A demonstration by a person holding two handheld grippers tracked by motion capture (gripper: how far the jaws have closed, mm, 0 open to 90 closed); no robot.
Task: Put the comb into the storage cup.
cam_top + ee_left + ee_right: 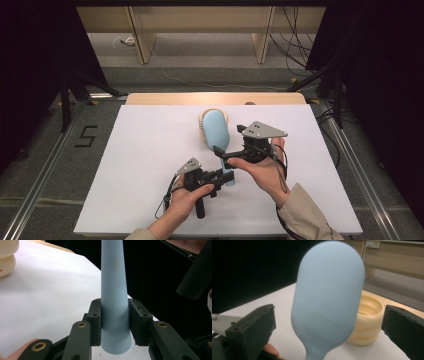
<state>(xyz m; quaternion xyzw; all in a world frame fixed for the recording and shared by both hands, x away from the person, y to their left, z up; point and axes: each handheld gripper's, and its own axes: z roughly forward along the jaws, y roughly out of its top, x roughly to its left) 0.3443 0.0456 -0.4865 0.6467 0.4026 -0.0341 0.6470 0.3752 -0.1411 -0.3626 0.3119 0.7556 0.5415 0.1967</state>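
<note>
Blue brush (216, 131) lengthwise away across desk (150, 150), head beside cream ring (369, 315), handle clamped in left gripper (114, 320) fingers; right gripper (329, 325) fingers apart around head, ring's hollow visible there.

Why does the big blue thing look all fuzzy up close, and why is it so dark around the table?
In the right gripper view the blue brush sits very near the lens, so its edges blur, while the cream ring behind looks sharper. In the left gripper view the handle is crisp between the pads. In the high view light falls on the white table; the sides stay black.
</note>
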